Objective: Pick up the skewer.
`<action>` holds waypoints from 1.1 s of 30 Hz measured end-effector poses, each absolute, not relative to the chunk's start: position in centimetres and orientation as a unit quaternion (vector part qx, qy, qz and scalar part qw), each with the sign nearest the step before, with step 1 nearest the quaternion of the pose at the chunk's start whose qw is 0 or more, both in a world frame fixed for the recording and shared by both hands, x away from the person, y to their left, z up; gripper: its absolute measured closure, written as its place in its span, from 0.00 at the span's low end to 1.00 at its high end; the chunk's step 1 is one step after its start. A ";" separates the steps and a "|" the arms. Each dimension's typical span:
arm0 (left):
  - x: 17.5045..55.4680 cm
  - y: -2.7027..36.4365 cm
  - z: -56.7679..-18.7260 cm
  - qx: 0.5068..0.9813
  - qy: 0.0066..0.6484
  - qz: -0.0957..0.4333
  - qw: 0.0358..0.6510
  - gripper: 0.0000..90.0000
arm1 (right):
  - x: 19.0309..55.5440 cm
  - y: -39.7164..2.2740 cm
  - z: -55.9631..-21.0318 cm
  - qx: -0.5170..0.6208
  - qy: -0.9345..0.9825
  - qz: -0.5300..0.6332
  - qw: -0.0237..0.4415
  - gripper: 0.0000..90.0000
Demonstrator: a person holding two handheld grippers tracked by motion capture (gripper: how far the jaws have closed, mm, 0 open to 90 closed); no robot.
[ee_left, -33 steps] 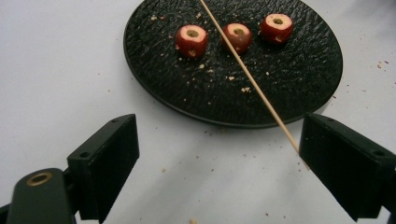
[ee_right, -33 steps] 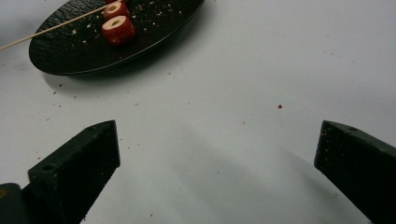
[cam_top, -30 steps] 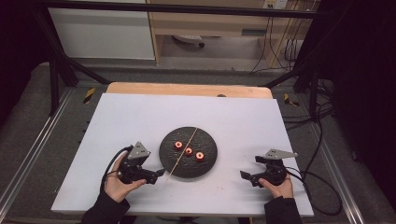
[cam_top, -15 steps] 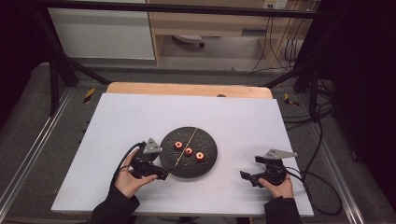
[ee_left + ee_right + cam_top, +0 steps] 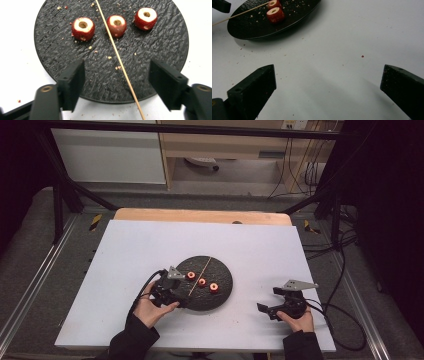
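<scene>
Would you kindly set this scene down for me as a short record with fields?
surface: white table
plate: round black plate near the table's middle
on plate: three cored red fruit pieces in a row; thin wooden skewer lying across it
left hand-held gripper: over the plate's near edge, jaws either side of the skewer, not touching it; they have just been closing
right hand-held gripper: open above bare table, right of the plate
debris: crumbs on the plate and table

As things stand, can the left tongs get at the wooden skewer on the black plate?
Probably yes. The left tongs straddle the wooden skewer, their jaws having just been closing without touching it. Nothing lies between them on the black plate; the hawthorn pieces sit farther off.
</scene>
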State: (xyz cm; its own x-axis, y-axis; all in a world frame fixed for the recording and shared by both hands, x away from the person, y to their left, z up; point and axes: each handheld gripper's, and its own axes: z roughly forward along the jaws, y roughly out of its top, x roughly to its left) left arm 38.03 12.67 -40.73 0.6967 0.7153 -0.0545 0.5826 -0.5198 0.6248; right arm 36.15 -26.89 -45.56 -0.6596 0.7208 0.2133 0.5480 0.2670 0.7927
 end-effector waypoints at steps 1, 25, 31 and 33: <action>38.1 12.5 -40.7 0.866 0.376 0.106 0.312 0.39 | 36.1 -26.9 -45.6 0.401 0.790 0.453 0.095 0.01; 38.8 9.9 -41.3 0.874 0.407 0.112 0.242 0.82 | 36.1 -26.9 -45.6 0.400 0.790 0.455 0.093 0.01; 38.9 9.5 -41.5 0.875 0.413 0.108 0.229 0.86 | 36.1 -26.9 -45.6 0.400 0.791 0.454 0.091 0.01; 38.9 9.5 -41.5 0.875 0.413 0.107 0.227 0.88 | 36.1 -26.9 -45.6 0.401 0.790 0.454 0.090 0.01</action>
